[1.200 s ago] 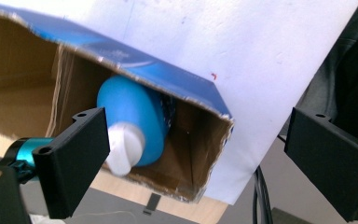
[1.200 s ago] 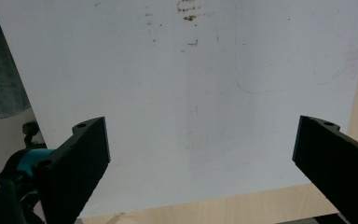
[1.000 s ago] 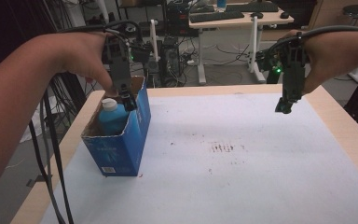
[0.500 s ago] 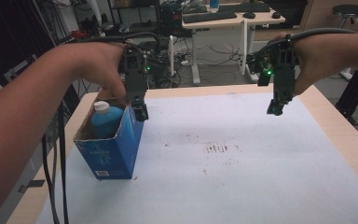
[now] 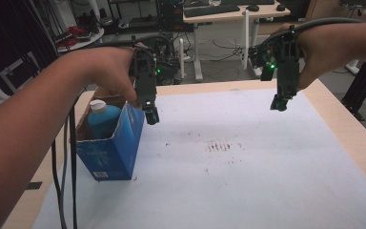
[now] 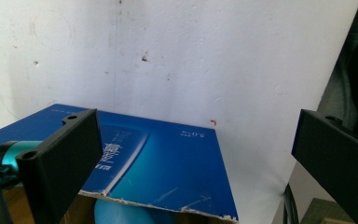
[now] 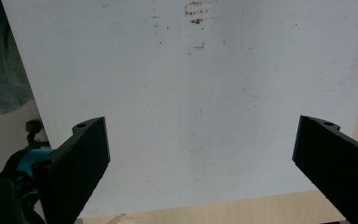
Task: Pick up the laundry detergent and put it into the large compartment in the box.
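- The blue carton point(image 5: 112, 148) stood at the near left of the white table cover point(image 5: 248, 171), close to the person's side, with its top open and its torn upper rim facing up.
- A blue bottle point(image 5: 102, 119) with a white cap stood upright inside the carton, its shoulder and cap rising above the carton's rim.
- In the left gripper view, the carton's blue side panel point(image 6: 163, 163) lay below and between the jaws, with the rounded blue bottle point(image 6: 130, 215) visible just past the torn edge.
- The left gripper point(image 5: 151, 116) hung just above the carton's far right corner, pointing down. Its jaws stood wide apart and held nothing.
- Contact between the left gripper and the carton could not be determined from the pictures.
- A patch of small dark marks point(image 5: 219, 145) lay on the white cover near the table's middle, well apart from the carton.
- The right gripper point(image 5: 279, 104) hung above the far right part of the table, pointing down and well apart from the carton. Its jaws stood wide apart and empty.
- In the right gripper view, bare white cover lay between the jaws, with the wooden table edge point(image 7: 205, 212) along the bottom.
- Desks and cables stood on the floor beyond the table.
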